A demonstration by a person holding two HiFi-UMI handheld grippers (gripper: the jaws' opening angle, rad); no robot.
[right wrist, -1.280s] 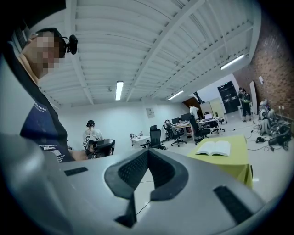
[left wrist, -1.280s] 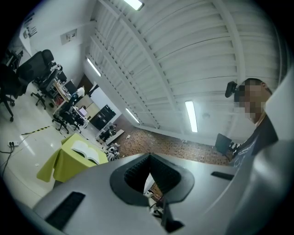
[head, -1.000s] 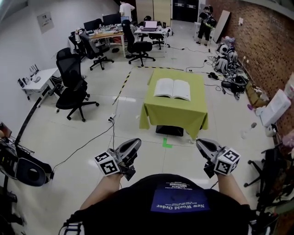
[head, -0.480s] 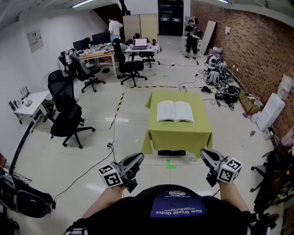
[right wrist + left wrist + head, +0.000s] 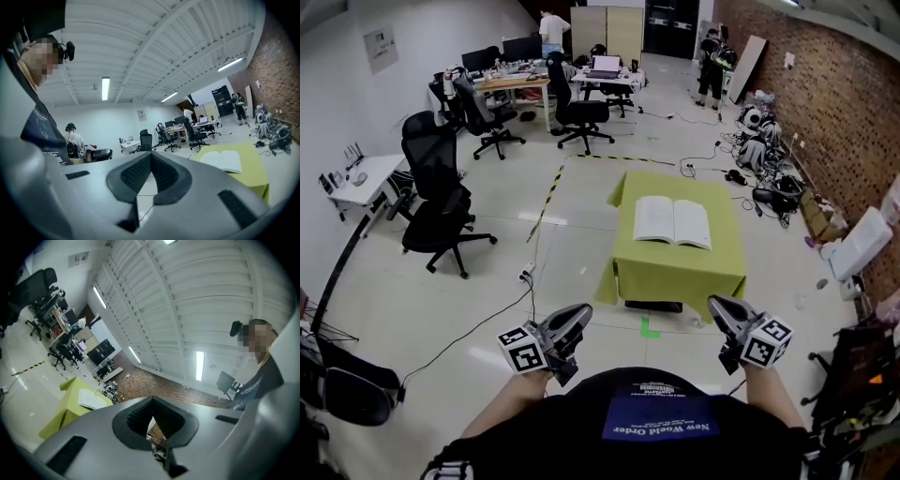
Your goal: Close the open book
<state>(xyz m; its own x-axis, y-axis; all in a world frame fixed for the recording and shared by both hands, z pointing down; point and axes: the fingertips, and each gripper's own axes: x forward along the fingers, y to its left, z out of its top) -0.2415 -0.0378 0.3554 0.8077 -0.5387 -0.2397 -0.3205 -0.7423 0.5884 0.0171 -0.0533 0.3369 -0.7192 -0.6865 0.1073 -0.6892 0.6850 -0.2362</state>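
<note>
The open white-paged book (image 5: 673, 222) lay flat, pages up, near the middle of the small square table draped in yellow-green cloth (image 5: 675, 274). The person stood short of that table's near edge. The left forearm (image 5: 502, 408) and right forearm (image 5: 769, 398) reached forward toward it, roughly parallel. The grey two-jaw left gripper (image 5: 577, 314) was held off the table's near-left corner, tilted a little upward, with its marker cube (image 5: 521, 349) facing the camera. Its jaws were pressed fully together with nothing between them. The grey two-jaw right gripper (image 5: 719, 306) was held off the table's near-right corner, pointing about level toward the book. Its jaws were likewise closed tight and empty. Both grippers were well apart from the table and the book.
</note>
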